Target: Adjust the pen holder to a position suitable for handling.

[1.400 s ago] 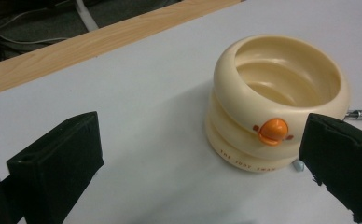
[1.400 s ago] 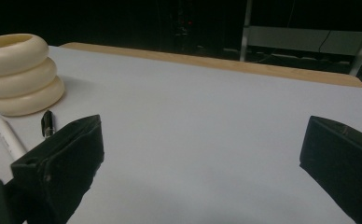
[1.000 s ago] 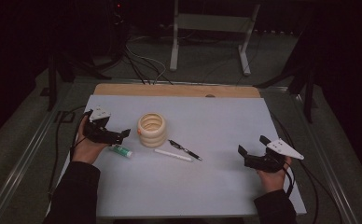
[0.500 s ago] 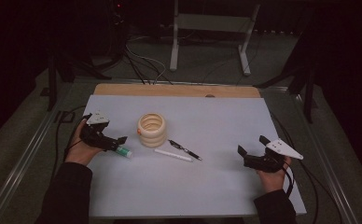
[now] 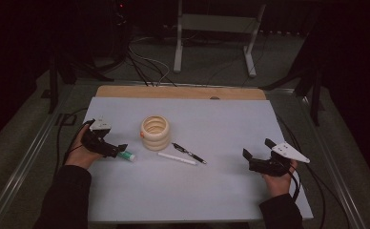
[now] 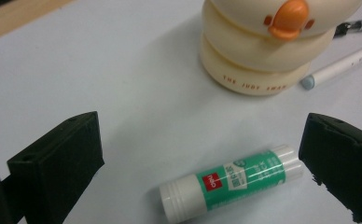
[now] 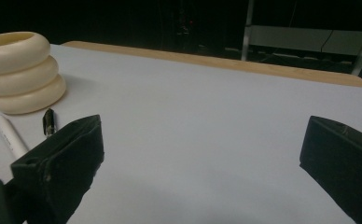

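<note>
Left gripper view: left gripper (image 6: 202, 154) jaws spread around smooth cylindrical glue stick (image 6: 230, 182), seemingly untouched.

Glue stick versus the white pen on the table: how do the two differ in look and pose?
The glue stick is short and thick with a green label and red patch; the white pen is long, thin and plain. The glue stick lies between the left gripper's open jaws; the white pen lies apart from both grippers, near the cream holder. Both lie flat on the table.
</note>
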Motion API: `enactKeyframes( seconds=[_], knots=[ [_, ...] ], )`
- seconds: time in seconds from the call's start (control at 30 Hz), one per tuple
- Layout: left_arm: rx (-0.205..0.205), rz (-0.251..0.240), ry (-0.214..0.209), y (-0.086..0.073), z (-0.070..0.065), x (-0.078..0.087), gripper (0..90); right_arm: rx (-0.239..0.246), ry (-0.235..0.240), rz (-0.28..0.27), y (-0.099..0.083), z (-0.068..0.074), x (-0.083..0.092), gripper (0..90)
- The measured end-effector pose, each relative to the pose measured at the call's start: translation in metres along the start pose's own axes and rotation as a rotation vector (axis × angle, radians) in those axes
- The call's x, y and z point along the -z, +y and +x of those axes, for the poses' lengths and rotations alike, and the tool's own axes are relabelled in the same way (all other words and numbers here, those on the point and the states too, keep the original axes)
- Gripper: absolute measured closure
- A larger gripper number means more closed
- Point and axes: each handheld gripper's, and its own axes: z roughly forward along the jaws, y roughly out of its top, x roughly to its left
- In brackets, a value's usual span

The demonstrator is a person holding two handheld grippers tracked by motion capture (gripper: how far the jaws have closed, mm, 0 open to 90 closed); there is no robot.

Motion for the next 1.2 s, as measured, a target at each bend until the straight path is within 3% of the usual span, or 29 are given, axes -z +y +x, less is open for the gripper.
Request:
enactKeyframes(
  seconds=[0.5,1.2],
  knots=[
    [-0.033,0.015,-0.041,-0.007,-0.001,-0.010,0.2,0.002,0.000,-0.001,0.000,0.000,0.000,0.0],
    [-0.066,0.039,-0.055,-0.011,-0.006,-0.018,0.7,0.003,-0.001,-0.002,0.000,0.000,0.000,0.0]
  ],
)
